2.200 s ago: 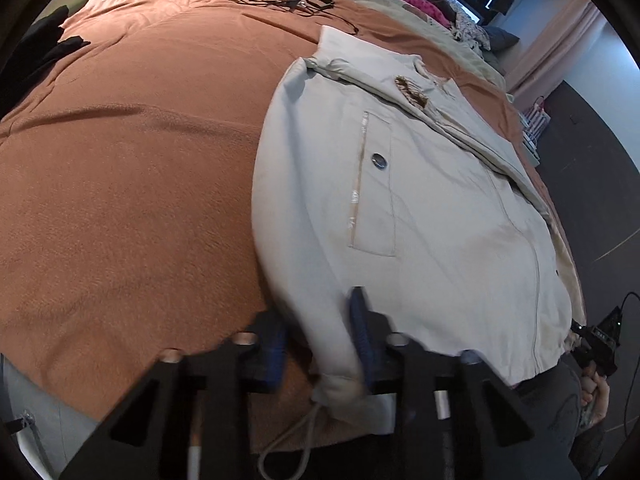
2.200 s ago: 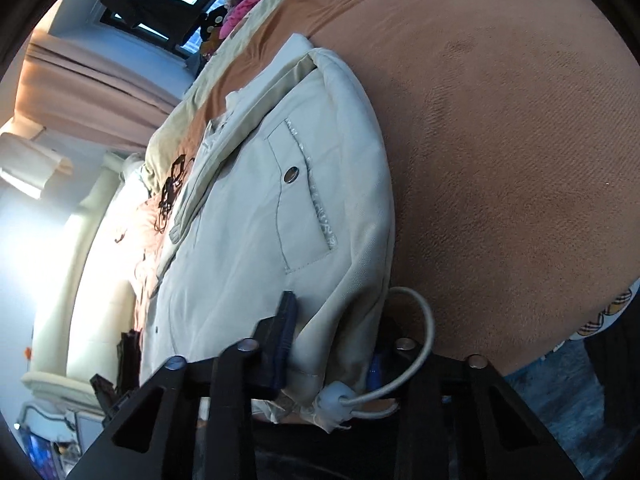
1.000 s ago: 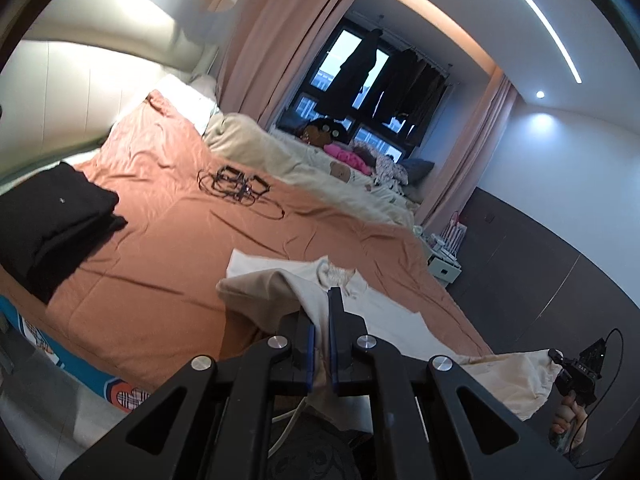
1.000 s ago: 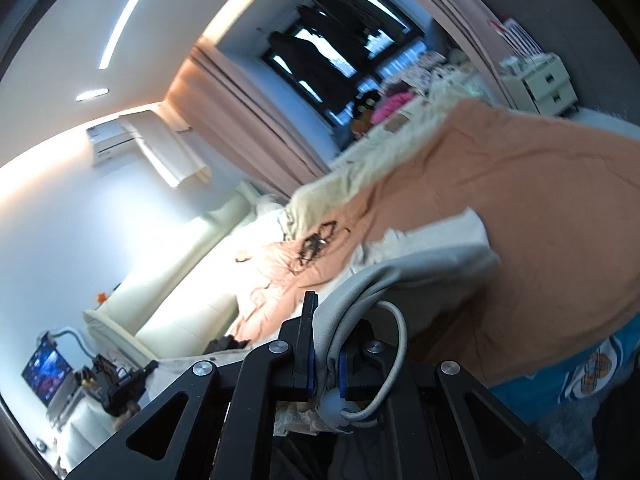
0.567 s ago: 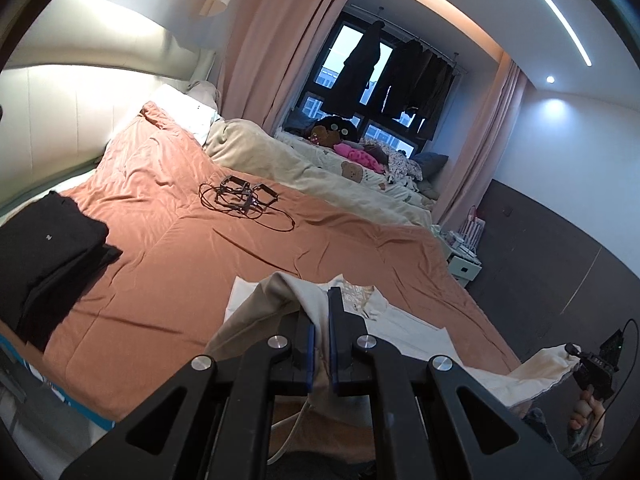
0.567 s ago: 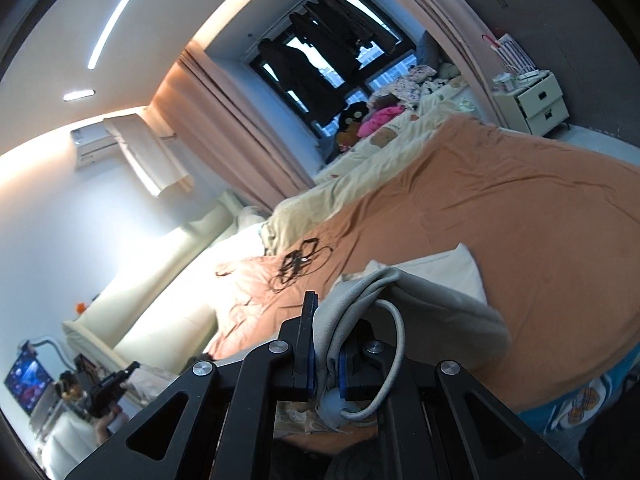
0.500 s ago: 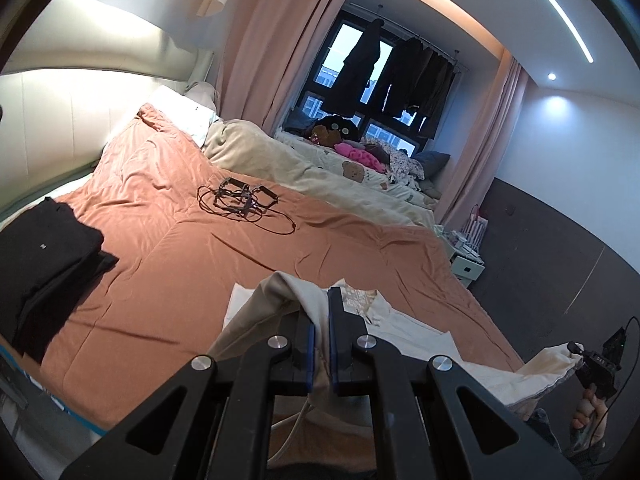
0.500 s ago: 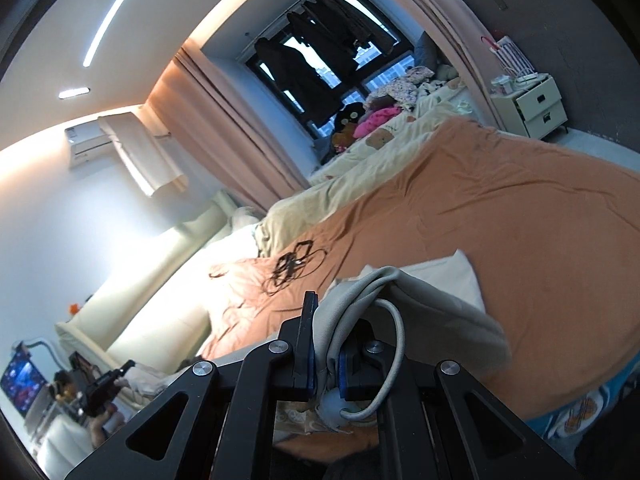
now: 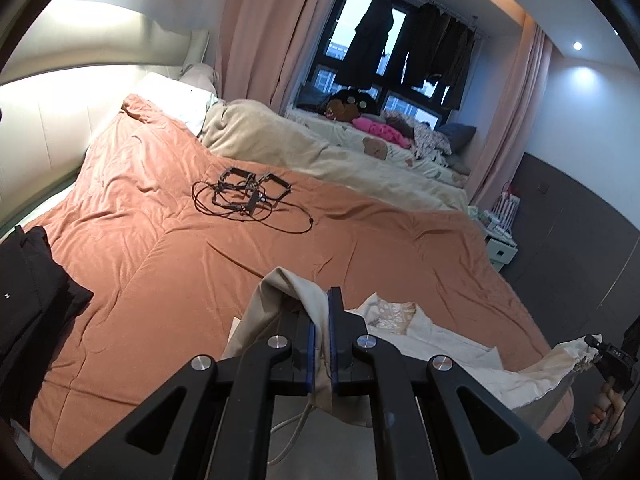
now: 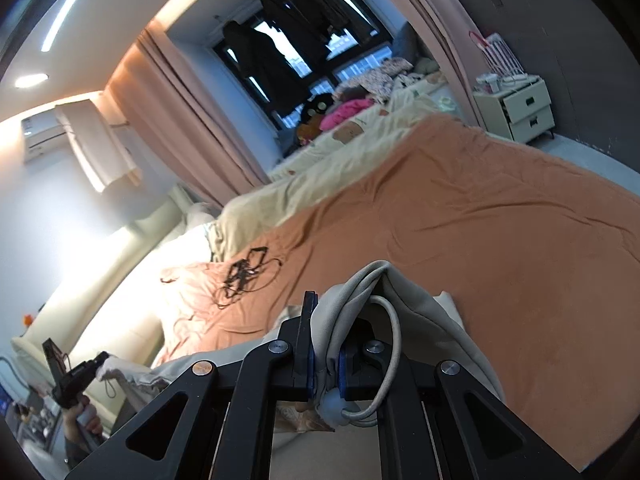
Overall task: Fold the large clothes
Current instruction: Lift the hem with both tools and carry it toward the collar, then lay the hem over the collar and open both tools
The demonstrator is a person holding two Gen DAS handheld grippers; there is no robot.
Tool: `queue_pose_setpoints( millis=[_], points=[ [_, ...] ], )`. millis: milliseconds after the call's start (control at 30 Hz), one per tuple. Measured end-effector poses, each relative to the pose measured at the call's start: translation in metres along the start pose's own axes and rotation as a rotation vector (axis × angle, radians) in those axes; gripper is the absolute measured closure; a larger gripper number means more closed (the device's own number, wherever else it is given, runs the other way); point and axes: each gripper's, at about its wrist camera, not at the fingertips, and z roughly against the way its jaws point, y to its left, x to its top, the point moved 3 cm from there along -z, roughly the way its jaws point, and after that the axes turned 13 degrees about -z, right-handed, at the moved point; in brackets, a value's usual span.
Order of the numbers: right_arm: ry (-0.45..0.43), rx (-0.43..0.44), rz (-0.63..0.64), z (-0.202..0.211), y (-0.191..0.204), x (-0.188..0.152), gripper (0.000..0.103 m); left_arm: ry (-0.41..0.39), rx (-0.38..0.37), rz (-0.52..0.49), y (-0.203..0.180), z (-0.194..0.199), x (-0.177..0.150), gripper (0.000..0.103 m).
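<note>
We hold the beige jacket [image 9: 440, 344] lifted over the near edge of the orange bedspread [image 9: 200, 272]. Our left gripper [image 9: 322, 332] is clamped narrow on a fold of its hem, and the cloth drapes ahead and to the right of it. Our right gripper [image 10: 324, 344] pinches the other hem corner, where a white drawstring [image 10: 394, 344] loops beside the jaws. Beyond both grippers lies a tangle of black cables [image 9: 248, 196]; dark clothes [image 9: 28, 300], probably folded, sit far left.

Both wrist views low over bed [image 9: 168, 264], facing window [image 10: 304, 64], opposite ends
</note>
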Motion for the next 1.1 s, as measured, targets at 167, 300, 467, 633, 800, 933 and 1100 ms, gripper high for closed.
queue_pose_setpoints(
  millis=[167,300,467,633,800,933,1100],
  points=[
    [0.041,-0.048,-0.020,-0.044,-0.023,0.005,0.094,0.064,0.015,-0.002,0.005,-0.052,-0.006,0.095],
    [0.074,-0.084,-0.034,-0.076,-0.041,0.004,0.094,0.115,0.025,0.000,0.010,-0.088,-0.015,0.095],
    [0.105,-0.168,-0.009,-0.110,-0.058,-0.005,0.094,0.200,0.037,0.010,0.017,-0.133,-0.032,0.095],
    [0.153,-0.278,-0.016,-0.142,-0.078,-0.011,0.061,0.276,0.019,0.028,0.016,-0.167,-0.044,0.091],
    [0.095,-0.315,-0.018,-0.136,-0.085,-0.007,0.014,0.322,-0.029,0.095,0.020,-0.180,-0.050,0.062],
    [0.110,-0.304,-0.016,-0.131,-0.084,-0.007,0.014,0.304,0.058,0.028,0.018,-0.172,-0.047,0.060],
    [0.171,-0.343,0.062,-0.142,-0.074,-0.017,0.014,0.287,0.131,-0.074,0.013,-0.159,-0.047,0.060]
  ],
)
